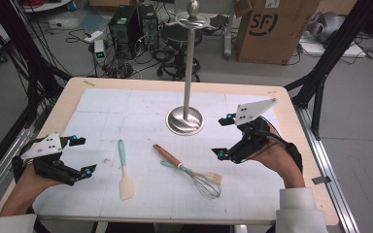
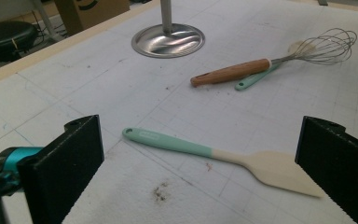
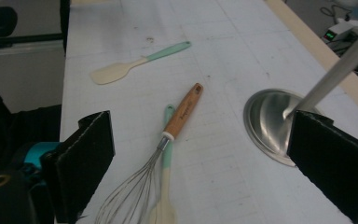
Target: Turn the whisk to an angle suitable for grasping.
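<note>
Steel dominates the centre of the table: a polished metal utensil stand with a round dished base (image 1: 185, 120) and a tall pole topped by a hook ring. Nothing hangs from it.

Three utensils lie flat on the white gridded mat (image 1: 141, 104). A wire whisk with a wooden handle (image 1: 187, 170) rests diagonally just in front of the stand base, crossing over a mint-handled cream silicone brush (image 3: 166, 175) and touching it. A mint-handled cream silicone spatula (image 1: 125, 173) lies well apart, to the left.

The right gripper (image 1: 223, 138) is held off the mat beside the stand, jaws spread wide with nothing between them; its own view looks down on the whisk handle. The left gripper (image 1: 83, 155) hovers low near the table's left edge, jaws likewise spread and empty, the spatula lying across its line of sight.

Judgement: work appears to be at the approach stage, no utensil yet picked up. The next move calls for lowering the right jaws over the whisk's wooden handle and closing squarely, taking care not to drag the brush beneath.

Surface: pale wooden tabletop (image 1: 73, 94), mat lightly soiled with dark specks. Room: grey floor, tangled cables, computer towers, a black stool, a cardboard box (image 1: 272, 29).
</note>
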`<action>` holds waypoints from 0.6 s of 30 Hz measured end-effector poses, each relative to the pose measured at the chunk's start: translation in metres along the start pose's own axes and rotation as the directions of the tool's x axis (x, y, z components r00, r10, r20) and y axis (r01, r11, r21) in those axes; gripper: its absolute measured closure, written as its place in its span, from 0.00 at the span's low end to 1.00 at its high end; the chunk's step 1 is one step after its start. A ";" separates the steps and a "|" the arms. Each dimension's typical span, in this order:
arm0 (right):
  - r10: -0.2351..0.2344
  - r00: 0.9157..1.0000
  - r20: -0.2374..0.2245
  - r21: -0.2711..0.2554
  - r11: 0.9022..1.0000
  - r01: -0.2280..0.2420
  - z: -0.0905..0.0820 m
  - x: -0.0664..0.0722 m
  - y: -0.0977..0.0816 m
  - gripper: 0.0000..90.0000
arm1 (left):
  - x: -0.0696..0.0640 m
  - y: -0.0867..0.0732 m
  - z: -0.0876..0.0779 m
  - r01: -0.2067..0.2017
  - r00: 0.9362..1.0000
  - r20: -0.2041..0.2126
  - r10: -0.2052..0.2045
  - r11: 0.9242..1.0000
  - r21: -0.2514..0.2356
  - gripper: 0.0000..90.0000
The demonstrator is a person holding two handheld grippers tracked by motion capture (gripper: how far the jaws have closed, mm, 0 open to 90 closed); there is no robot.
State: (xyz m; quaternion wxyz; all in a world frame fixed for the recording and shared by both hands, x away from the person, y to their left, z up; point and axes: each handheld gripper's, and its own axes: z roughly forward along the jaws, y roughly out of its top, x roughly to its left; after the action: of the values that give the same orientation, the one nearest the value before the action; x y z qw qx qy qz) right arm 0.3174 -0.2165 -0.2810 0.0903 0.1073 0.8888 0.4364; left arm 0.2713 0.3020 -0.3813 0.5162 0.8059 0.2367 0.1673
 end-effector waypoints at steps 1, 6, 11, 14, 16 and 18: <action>-0.010 1.000 -0.013 0.010 1.000 0.010 0.003 -0.001 0.002 0.18 | 0.000 0.000 0.000 0.000 1.000 0.001 0.000 1.000 -0.001 0.02; -0.026 0.998 -0.058 0.049 0.998 0.029 0.018 -0.003 0.007 0.23 | 0.000 0.000 0.001 0.003 1.000 0.004 -0.003 1.000 0.001 0.02; -0.043 0.992 -0.118 0.094 0.994 0.054 0.038 0.000 0.011 0.35 | -0.001 0.000 0.001 -0.002 1.000 0.008 0.002 1.000 0.005 0.02; -0.058 0.987 -0.152 0.126 0.989 0.078 0.049 0.002 0.013 0.47 | -0.001 -0.001 0.002 -0.005 1.000 0.010 0.005 1.000 0.008 0.02; -0.075 0.981 -0.181 0.160 0.982 0.104 0.060 0.004 0.015 0.59 | -0.001 -0.001 0.003 0.000 1.000 0.014 0.000 1.000 0.008 0.02; -0.072 0.980 -0.185 0.173 0.979 0.105 0.064 0.005 0.016 0.63 | -0.001 -0.002 0.004 -0.002 1.000 0.016 0.001 1.000 0.013 0.02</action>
State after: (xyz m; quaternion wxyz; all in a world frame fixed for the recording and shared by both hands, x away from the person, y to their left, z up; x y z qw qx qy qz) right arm 0.3309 -0.1576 -0.3075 0.0199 0.0361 0.9333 0.3566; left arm 0.2715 0.2991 -0.3844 0.5129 0.8106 0.2331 0.1598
